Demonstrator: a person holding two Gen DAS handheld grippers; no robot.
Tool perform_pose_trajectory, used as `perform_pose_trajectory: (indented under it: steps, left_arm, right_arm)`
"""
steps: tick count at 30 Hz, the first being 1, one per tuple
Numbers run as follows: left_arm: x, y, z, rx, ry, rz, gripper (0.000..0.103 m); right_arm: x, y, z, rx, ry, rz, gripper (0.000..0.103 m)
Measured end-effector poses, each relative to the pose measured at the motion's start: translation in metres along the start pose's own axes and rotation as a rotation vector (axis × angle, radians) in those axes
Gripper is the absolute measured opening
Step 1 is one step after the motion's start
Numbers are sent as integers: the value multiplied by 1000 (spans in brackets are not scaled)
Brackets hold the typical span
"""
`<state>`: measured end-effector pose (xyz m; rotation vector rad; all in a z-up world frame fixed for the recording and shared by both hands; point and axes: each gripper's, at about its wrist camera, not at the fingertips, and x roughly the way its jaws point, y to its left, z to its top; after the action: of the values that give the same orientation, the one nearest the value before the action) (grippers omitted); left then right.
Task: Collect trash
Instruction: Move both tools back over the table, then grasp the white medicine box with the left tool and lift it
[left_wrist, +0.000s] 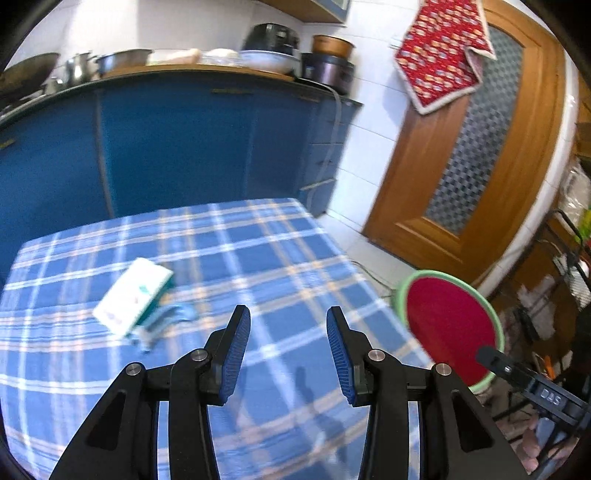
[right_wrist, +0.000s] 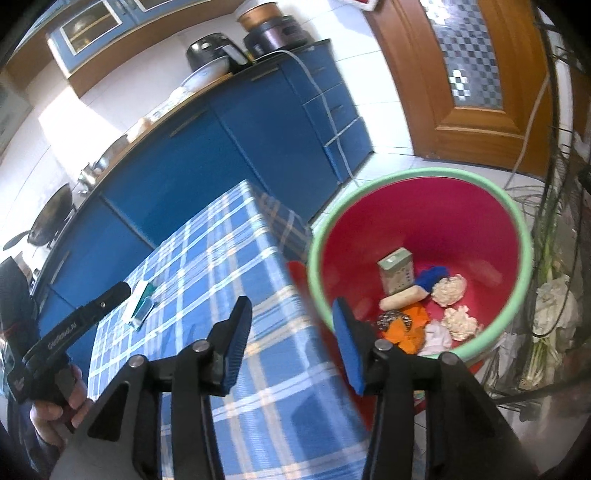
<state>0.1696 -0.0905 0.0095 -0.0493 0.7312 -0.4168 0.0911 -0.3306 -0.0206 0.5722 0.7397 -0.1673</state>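
Observation:
A white and teal box (left_wrist: 133, 295) lies on the blue plaid tablecloth (left_wrist: 273, 258), with a crumpled blue wrapper (left_wrist: 166, 319) against its near side. My left gripper (left_wrist: 289, 325) is open and empty above the cloth, to the right of the box. My right gripper (right_wrist: 291, 314) is open and empty, over the table edge beside the red bin with a green rim (right_wrist: 424, 221). The bin holds a small box (right_wrist: 396, 270), crumpled paper balls (right_wrist: 448, 290), orange (right_wrist: 410, 328) and blue (right_wrist: 430, 277) scraps. The white and teal box also shows in the right wrist view (right_wrist: 138, 301).
Blue kitchen cabinets (left_wrist: 177, 147) with pots and appliances on top stand behind the table. A wooden door (left_wrist: 480, 147) with patterned glass is at the right. A wire rack with bags and cables (right_wrist: 550, 302) stands right of the bin. The bin shows at the table's right edge (left_wrist: 450, 325).

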Motion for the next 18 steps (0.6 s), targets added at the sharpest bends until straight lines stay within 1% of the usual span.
perform_pose_trajectory:
  steps: [7,12,15,17,18]
  left_arm:
    - [2,54,8,-34,5,108,44]
    - [13,87,11,-49,33,170,45]
    - [21,102,11,-58,57,189,51]
    - [29,109,11,-49,77,200,57]
    - [32,112,11,-44,85,204,58]
  right_arm:
    - [13,29,-9,-48,32,14,54]
    - [21,43,-13,-71,47,11,54]
    - [27,51,-14,-82,57,5,54]
    - [30,55,-14,-89,64,1,54]
    - [32,56,-15,-92,67,-1,54]
